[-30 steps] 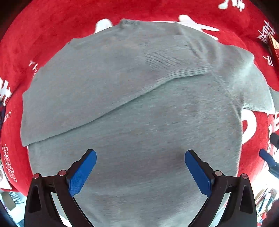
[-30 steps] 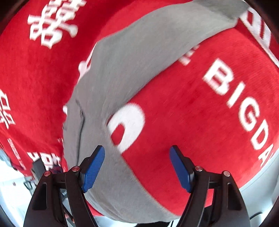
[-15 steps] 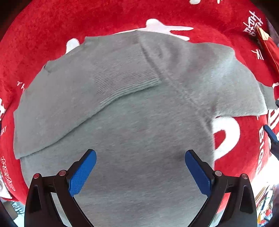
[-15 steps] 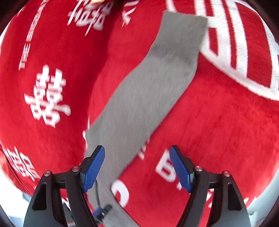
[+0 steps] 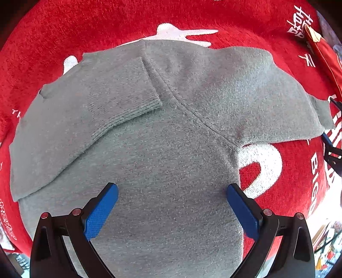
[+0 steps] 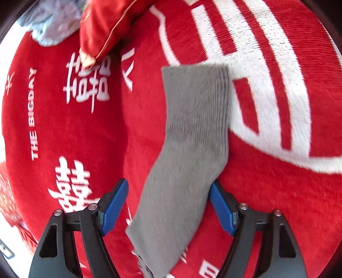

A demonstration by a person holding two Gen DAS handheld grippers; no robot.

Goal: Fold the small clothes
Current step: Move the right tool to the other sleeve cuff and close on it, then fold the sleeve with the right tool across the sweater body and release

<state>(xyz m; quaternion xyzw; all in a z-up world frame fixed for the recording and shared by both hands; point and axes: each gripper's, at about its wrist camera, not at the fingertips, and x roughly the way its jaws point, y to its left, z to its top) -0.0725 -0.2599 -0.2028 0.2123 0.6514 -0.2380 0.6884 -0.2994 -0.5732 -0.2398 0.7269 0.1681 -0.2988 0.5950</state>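
A small grey knit sweater (image 5: 162, 149) lies flat on a red blanket (image 5: 149, 19). Its left sleeve (image 5: 85, 119) is folded across the body; its right sleeve (image 5: 267, 100) stretches out to the right. My left gripper (image 5: 171, 205) is open and empty above the sweater's lower body. In the right wrist view the outstretched sleeve (image 6: 192, 132) runs away from me, ribbed cuff (image 6: 196, 79) at the far end. My right gripper (image 6: 168, 205) is open and straddles the sleeve from above. Its tip shows at the left wrist view's right edge (image 5: 329, 141).
The red blanket (image 6: 277, 192) carries white characters and "THE BIGDAY" lettering. A red satin cushion (image 6: 106, 27) with gold piping lies beyond the cuff, also seen in the left wrist view (image 5: 320, 49). Pale cloth (image 6: 55, 25) lies at the far left. The blanket's edge runs bottom left (image 6: 12, 231).
My left gripper pulled back, so more of the sweater shows. My right gripper swung along the right sleeve toward its cuff and now straddles it. Both grippers stayed open.
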